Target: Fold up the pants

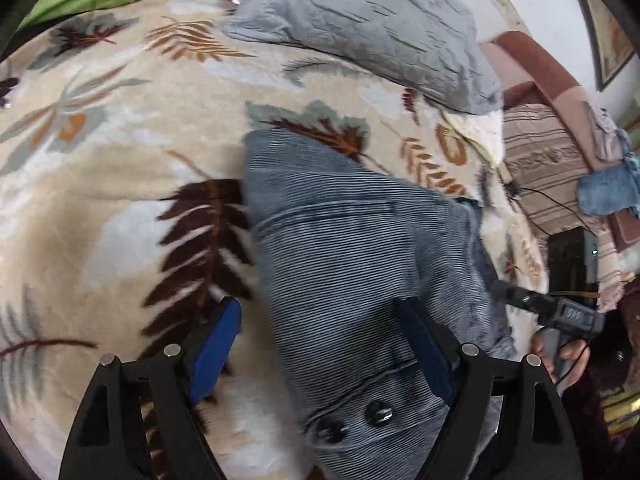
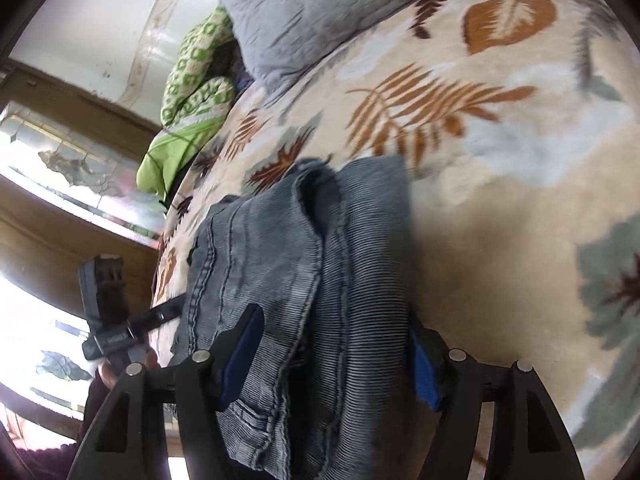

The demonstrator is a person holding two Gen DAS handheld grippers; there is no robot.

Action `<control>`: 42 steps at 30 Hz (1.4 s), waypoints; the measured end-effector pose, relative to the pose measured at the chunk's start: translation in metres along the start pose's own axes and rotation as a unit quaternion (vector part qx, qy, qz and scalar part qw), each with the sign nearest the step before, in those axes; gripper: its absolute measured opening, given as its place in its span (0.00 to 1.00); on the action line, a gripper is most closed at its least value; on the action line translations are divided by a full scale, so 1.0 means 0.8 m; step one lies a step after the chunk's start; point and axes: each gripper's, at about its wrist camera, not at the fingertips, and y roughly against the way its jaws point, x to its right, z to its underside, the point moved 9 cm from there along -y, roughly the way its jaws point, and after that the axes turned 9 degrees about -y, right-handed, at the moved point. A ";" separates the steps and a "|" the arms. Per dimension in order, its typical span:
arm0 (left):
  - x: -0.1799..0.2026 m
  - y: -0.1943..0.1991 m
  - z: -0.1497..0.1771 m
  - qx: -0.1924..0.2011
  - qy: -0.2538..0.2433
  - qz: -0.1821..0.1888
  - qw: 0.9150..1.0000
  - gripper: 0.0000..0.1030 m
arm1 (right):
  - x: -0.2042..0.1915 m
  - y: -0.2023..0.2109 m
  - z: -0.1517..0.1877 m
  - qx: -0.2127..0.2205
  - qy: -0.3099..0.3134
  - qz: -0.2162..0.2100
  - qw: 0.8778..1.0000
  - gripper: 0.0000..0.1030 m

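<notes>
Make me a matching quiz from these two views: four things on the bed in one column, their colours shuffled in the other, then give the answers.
Things:
1. pants
2. pillow
3. blanket
4. quilt

Colours:
A. green and white
B. beige with leaf print
C. ribbed blue-grey
D. plain grey

Pairs: 1-C, 2-D, 3-B, 4-A
</notes>
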 end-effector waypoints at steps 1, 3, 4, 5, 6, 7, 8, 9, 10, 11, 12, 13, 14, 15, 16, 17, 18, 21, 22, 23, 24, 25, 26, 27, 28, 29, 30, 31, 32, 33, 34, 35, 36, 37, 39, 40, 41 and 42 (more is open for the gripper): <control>0.005 -0.002 -0.001 -0.002 -0.005 0.001 1.000 0.80 | -0.007 -0.003 0.003 0.001 0.007 -0.003 1.000 0.66; 0.012 -0.009 -0.003 -0.005 -0.008 0.009 1.000 0.79 | -0.014 -0.006 0.007 0.004 0.016 0.003 1.000 0.55; 0.013 -0.011 -0.006 -0.004 -0.004 0.008 1.000 0.79 | -0.016 -0.007 0.007 0.011 0.020 0.017 1.000 0.43; 0.015 -0.012 -0.007 -0.003 0.000 0.006 1.000 0.78 | -0.016 -0.007 0.007 0.015 0.022 0.024 0.999 0.38; 0.014 -0.009 -0.009 -0.001 0.004 0.006 1.000 0.77 | -0.017 -0.006 0.008 0.021 0.024 0.028 0.999 0.34; 0.014 -0.007 -0.011 0.002 0.007 0.005 1.000 0.71 | -0.020 -0.005 0.008 0.029 0.028 0.030 0.999 0.30; 0.014 -0.004 -0.013 0.005 0.010 0.002 1.000 0.65 | -0.023 -0.003 0.008 0.035 0.033 0.035 0.998 0.29; 0.014 -0.003 -0.016 0.008 0.009 0.002 1.000 0.62 | -0.026 -0.002 0.008 0.039 0.038 0.039 0.998 0.28; 0.016 0.000 -0.017 0.011 0.006 0.000 1.000 0.54 | -0.032 -0.001 0.006 0.046 0.046 0.043 0.997 0.26; 0.017 0.003 -0.019 0.013 0.002 -0.003 1.000 0.47 | -0.035 0.001 0.004 0.051 0.051 0.045 0.996 0.25; 0.019 0.006 -0.022 0.016 -0.002 -0.006 1.000 0.45 | -0.039 0.004 0.001 0.056 0.058 0.047 0.996 0.24; 0.022 0.009 -0.027 0.020 -0.007 -0.004 1.000 0.43 | -0.043 0.008 -0.002 0.061 0.065 0.049 0.995 0.23; 0.025 0.012 -0.031 0.023 -0.011 -0.004 1.000 0.41 | -0.048 0.010 -0.006 0.066 0.071 0.050 0.994 0.23; 0.029 0.015 -0.039 0.029 -0.017 -0.006 0.999 0.40 | -0.052 0.012 -0.010 0.071 0.075 0.050 0.993 0.22; 0.032 0.016 -0.046 0.032 -0.021 -0.007 0.999 0.39 | -0.058 0.014 -0.017 0.079 0.080 0.052 0.992 0.22; 0.035 0.017 -0.055 0.037 -0.027 -0.009 0.999 0.39 | -0.060 0.016 -0.023 0.084 0.083 0.056 0.991 0.22; 0.038 0.018 -0.067 0.042 -0.034 -0.014 0.998 0.39 | -0.063 0.018 -0.031 0.091 0.086 0.059 0.990 0.20; 0.040 0.014 -0.098 0.046 -0.044 -0.029 0.998 0.39 | -0.070 0.023 -0.062 0.113 0.081 0.054 0.989 0.17; 0.041 0.014 -0.106 0.049 -0.047 -0.031 0.997 0.39 | -0.074 0.026 -0.078 0.125 0.080 0.051 0.988 0.17; 0.042 0.013 -0.118 0.053 -0.054 -0.036 0.997 0.39 | -0.076 0.028 -0.086 0.132 0.080 0.049 0.987 0.17; 0.040 0.010 -0.131 0.054 -0.058 -0.049 0.996 0.39 | -0.080 0.029 -0.099 0.137 0.079 0.043 0.986 0.17; 0.034 0.006 -0.141 0.053 -0.056 -0.059 0.995 0.39 | -0.082 0.027 -0.111 0.139 0.074 0.038 0.987 0.17; 0.024 -0.002 -0.152 0.053 -0.053 -0.071 0.995 0.39 | -0.081 0.023 -0.124 0.143 0.065 0.036 0.987 0.17; 0.012 -0.011 -0.160 0.054 -0.053 -0.089 0.993 0.39 | -0.079 0.017 -0.133 0.143 0.060 0.035 0.987 0.17; -0.001 -0.023 -0.165 0.049 -0.050 -0.109 0.992 0.42 | -0.074 0.007 -0.141 0.140 0.059 0.044 0.987 0.17; -0.014 -0.037 -0.164 0.036 -0.043 -0.122 0.991 0.45 | -0.061 -0.008 -0.148 0.132 0.055 0.070 0.987 0.17; -0.035 -0.061 -0.159 0.006 -0.033 -0.149 0.988 0.48 | -0.039 -0.026 -0.151 0.120 0.035 0.105 0.987 0.17; -0.046 -0.071 -0.154 -0.004 -0.028 -0.161 0.987 0.56 | -0.023 -0.039 -0.151 0.108 0.019 0.125 0.986 0.21; -0.054 -0.074 -0.150 0.000 -0.020 -0.166 0.986 0.62 | 0.003 -0.054 -0.147 0.089 -0.007 0.143 0.986 0.22; -0.055 -0.069 -0.148 0.014 -0.015 -0.163 0.986 0.64 | 0.010 -0.055 -0.147 0.094 -0.021 0.125 0.988 0.26; -0.055 -0.064 -0.147 0.020 -0.014 -0.162 0.987 0.67 | 0.010 -0.050 -0.146 0.104 -0.023 0.110 0.988 0.27; -0.055 -0.059 -0.145 0.021 -0.014 -0.167 0.986 0.69 | 0.009 -0.044 -0.144 0.103 -0.020 0.107 0.989 0.28; -0.054 -0.049 -0.142 0.023 -0.015 -0.180 0.983 0.69 | 0.008 -0.040 -0.142 0.101 -0.018 0.112 0.988 0.30; -0.052 -0.040 -0.141 0.028 -0.015 -0.188 0.982 0.69 | 0.008 -0.035 -0.140 0.103 -0.018 0.117 0.988 0.32; -0.039 -0.010 -0.140 0.050 -0.021 -0.208 0.977 0.70 | 0.002 -0.015 -0.134 0.118 -0.012 0.122 0.985 0.32; -0.032 0.003 -0.138 0.057 -0.029 -0.219 0.974 0.71 | -0.006 -0.003 -0.129 0.125 -0.005 0.118 0.985 0.32; -0.024 0.017 -0.135 0.064 -0.036 -0.232 0.970 0.75 | -0.016 0.010 -0.122 0.132 0.003 0.115 0.984 0.32; -0.011 0.041 -0.131 0.077 -0.044 -0.250 0.964 0.77 | -0.025 0.022 -0.116 0.138 0.011 0.112 0.984 0.33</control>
